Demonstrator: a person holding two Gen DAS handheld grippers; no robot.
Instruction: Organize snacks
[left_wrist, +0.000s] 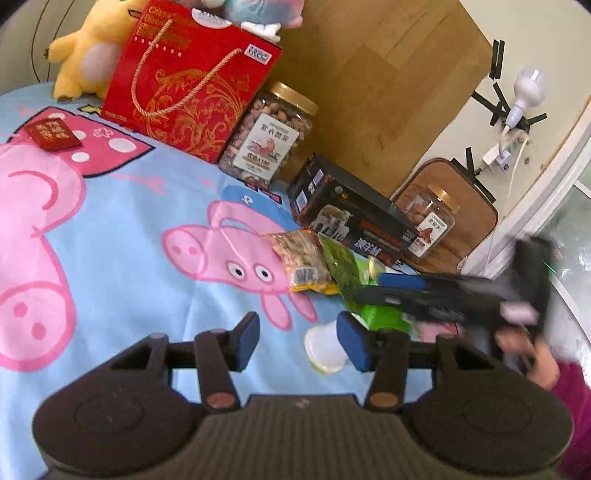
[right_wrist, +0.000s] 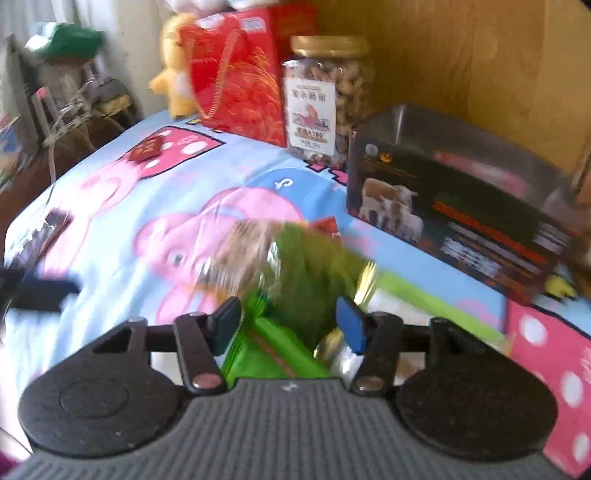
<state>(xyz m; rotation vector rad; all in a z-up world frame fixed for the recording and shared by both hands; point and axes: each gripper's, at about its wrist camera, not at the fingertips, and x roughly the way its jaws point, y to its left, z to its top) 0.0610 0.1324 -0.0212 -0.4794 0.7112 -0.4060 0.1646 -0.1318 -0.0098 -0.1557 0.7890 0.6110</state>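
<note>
Cloth (left_wrist: 122, 229) carries the snacks along its far edge: black box (right_wrist: 454, 206), then green bag (right_wrist: 306, 280) lying just ahead of right gripper (right_wrist: 288, 325), long axis toward the box; jaws partly open, straddling it, no grip visible; left gripper (left_wrist: 299, 341) half open, empty, farther off

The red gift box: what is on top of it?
On the red gift box lie soft toys, cut off by the picture's edge. What kind they are cannot be seen.
</note>
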